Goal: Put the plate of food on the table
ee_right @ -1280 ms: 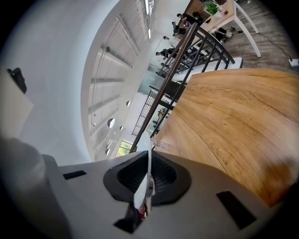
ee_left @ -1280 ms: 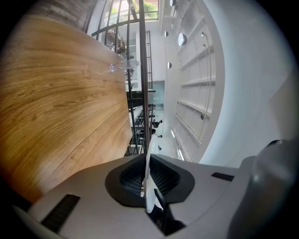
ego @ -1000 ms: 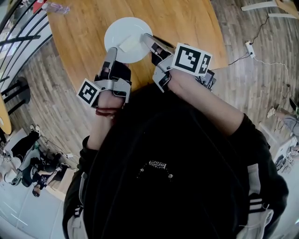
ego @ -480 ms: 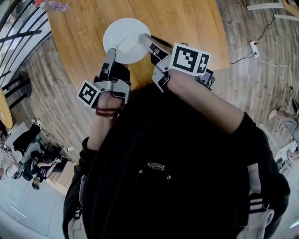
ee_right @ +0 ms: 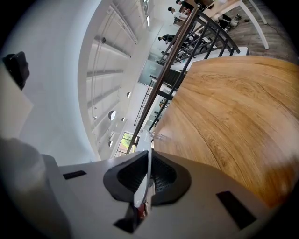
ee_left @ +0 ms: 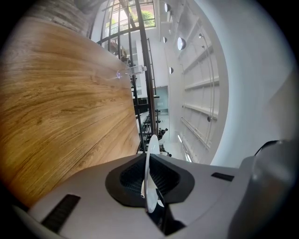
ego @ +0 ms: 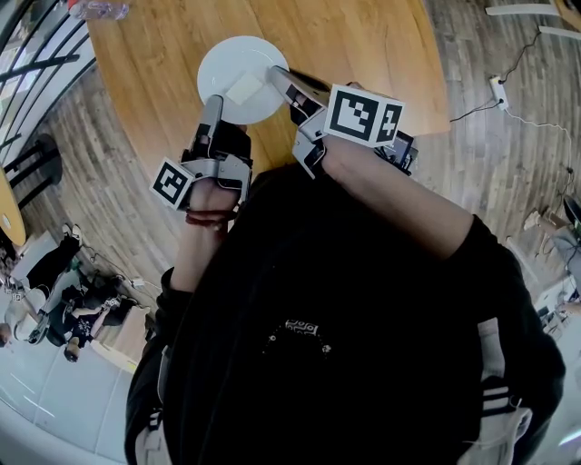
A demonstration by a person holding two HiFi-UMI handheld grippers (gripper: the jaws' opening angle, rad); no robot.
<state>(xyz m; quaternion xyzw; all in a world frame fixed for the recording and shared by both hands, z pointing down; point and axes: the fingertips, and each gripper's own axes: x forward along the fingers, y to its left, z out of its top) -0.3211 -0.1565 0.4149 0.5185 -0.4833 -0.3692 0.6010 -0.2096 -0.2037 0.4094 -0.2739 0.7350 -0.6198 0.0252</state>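
A white plate (ego: pixel 238 64) with a pale square piece of food (ego: pixel 245 88) hangs just over the near part of the round wooden table (ego: pixel 363 45). My left gripper (ego: pixel 214 98) is shut on the plate's near left rim, and my right gripper (ego: pixel 275 73) is shut on its right rim. In the left gripper view the rim (ee_left: pixel 150 168) shows edge-on, clamped between the dark pads (ee_left: pixel 131 179). The right gripper view shows the same: the thin rim (ee_right: pixel 145 175) is pinched in the jaws, with the tabletop (ee_right: pixel 233 121) close beside it.
A clear plastic bottle (ego: pixel 95 9) lies near the table's far left edge. A dark railing (ego: pixel 36 64) runs past the table on the left. A cable and power strip (ego: pixel 495 91) lie on the plank floor at right. People sit at the lower left (ego: pixel 64 318).
Both grippers and the plate between them have sunk a little toward the tabletop; the plate looks slightly smaller and further left. Both grips are unchanged.
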